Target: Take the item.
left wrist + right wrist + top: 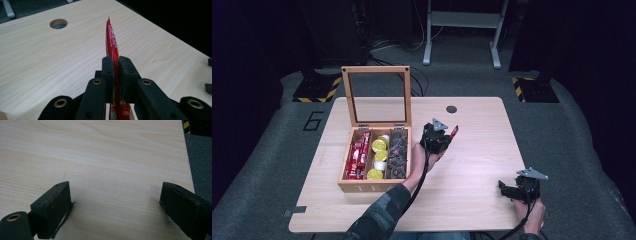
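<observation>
We see the surface [472, 165] carrying an open wooden box [374, 187] at its left side, glass lid [376, 95] standing upright at the far wall. Three compartments: red sachets [357, 156] left, yellow-lidded pods [377, 159] middle, dark packets [397, 150] right.

Left tool [443, 134] sits just right of the box, mid-surface, clenched on a red sachet [111, 37]. In the left gripper view the jaws pinch it flat, edge-on, with the free end sticking forward towards the cable hole [58, 23] near the far edge.

Our read: the sachet is light, thin and floppy, with slick foil; likely to pivot or slide under a loose pinch. Best hold is across the flat faces near mid-length, as now. No crush risk worth noting.

Left forearm reaches in from the near edge, tool tilted up and forward, clear of the surface.

Right tool [517, 189] is near the near right corner, jaws spread wide, nothing between them; it sits low, whether touching the surface we can't tell.
</observation>
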`<state>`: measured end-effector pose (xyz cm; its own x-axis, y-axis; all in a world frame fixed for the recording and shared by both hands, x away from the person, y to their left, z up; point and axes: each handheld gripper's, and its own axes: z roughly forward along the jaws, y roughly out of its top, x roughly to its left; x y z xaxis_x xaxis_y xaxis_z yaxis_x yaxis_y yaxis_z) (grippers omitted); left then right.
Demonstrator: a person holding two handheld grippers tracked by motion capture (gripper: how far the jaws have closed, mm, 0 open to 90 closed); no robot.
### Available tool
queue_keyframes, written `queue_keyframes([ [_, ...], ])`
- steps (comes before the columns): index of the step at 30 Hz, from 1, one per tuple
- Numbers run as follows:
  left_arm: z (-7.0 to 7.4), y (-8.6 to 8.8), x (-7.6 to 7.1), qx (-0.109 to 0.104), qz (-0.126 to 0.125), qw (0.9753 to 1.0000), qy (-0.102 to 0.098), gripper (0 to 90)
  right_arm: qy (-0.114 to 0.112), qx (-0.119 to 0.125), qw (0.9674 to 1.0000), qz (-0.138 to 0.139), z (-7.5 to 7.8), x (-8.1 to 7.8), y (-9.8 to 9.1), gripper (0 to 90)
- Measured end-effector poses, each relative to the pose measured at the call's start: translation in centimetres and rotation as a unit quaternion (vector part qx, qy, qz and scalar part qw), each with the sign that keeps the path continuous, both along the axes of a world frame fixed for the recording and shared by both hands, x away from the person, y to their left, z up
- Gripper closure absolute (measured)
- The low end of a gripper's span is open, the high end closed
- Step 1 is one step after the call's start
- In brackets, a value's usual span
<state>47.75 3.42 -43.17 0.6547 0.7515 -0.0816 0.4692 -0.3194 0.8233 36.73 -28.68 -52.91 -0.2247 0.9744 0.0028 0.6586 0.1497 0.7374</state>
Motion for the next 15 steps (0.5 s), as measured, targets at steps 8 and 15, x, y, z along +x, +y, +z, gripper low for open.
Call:
queue_keyframes([
  [8, -1.4, -1.0, 0.1, 0.001, 0.007, 0.9998, 0.017, 82.7, 0.000, 0.000, 1.0000, 0.001, 0.0, 0.0, 0.0, 9.8],
  [15, -2.8, -2.0, 0.2, 0.017, 0.009, 0.9995, 0.027, 82.7, 0.000, 0.000, 1.0000, 0.000, 0.0, 0.0, 0.0, 9.8],
])
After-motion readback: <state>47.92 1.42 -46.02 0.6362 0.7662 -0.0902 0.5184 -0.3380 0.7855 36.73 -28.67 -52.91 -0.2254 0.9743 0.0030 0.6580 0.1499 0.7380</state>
